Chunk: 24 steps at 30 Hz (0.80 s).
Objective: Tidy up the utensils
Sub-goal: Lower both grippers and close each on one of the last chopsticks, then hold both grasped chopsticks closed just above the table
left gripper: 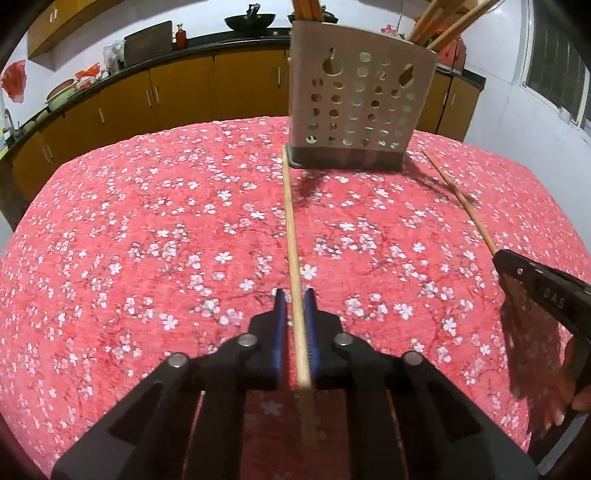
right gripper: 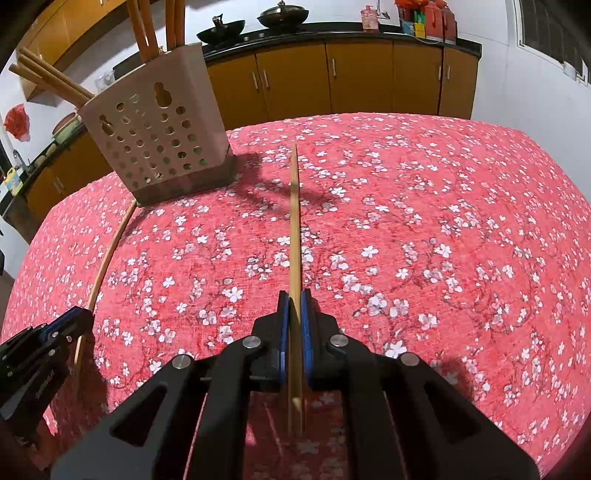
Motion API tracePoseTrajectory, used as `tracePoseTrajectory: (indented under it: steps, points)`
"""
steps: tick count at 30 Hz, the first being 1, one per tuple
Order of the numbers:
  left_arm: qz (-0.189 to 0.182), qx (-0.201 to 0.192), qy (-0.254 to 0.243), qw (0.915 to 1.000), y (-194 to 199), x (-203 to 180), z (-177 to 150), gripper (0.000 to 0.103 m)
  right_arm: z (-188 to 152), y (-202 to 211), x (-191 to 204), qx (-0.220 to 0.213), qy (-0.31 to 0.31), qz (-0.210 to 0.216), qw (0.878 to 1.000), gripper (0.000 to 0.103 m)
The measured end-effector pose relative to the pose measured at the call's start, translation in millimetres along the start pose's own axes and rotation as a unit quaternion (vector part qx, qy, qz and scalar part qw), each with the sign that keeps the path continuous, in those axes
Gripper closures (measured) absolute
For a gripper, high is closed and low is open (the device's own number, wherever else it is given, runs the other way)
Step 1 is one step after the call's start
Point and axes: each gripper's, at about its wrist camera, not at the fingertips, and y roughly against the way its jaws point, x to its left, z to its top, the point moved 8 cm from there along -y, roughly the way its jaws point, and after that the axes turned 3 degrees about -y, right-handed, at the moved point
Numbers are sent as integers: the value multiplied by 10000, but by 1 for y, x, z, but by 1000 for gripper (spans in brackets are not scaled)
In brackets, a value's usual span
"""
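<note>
Left wrist view: the left gripper (left gripper: pixel 294 295) pointed down at a table under a red floral cloth (left gripper: pixel 147 221). Its blue-padded jaws were pinched together on a pale wooden chopstick (left gripper: pixel 290 221), which ran straight ahead along the cloth until its far tip lay just beside the base of a perforated beige utensil holder (left gripper: pixel 354 99). Several chopsticks (left gripper: pixel 439 26) already stood in the holder. At the right edge, the right gripper (left gripper: pixel 517 273) held the near end of a second chopstick (left gripper: pixel 458 199).

Right wrist view: the right gripper (right gripper: pixel 294 299) was likewise pressed shut on that second chopstick (right gripper: pixel 294 221), which stretched forward over the cloth (right gripper: pixel 443 221), its far tip near the holder (right gripper: pixel 159 136) but apart from it. At lower left, the left gripper (right gripper: pixel 70 321) gripped the first chopstick (right gripper: pixel 107 258), whose far end reached the holder's base.

The task looked partly done: some chopsticks (right gripper: pixel 155 26) sat in the holder, and these two, both now grasped, remained to be lifted and dropped in. No other loose utensils showed.
</note>
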Motion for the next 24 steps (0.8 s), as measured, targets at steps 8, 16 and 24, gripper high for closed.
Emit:
tracePoseTrajectory:
  steps: [8,16,24]
  points:
    - [267,26,187,9995,-1,26,5,95,2,-2,1,-15,29,-19,10000,96]
    - [500,33,433,9978,-4,66,9,94,7,-7,0,-28,103,-56,9999,96]
    - [480,6,483,9977,-4,72,13,93,9,-10,2,-70,226,-124,9996,95]
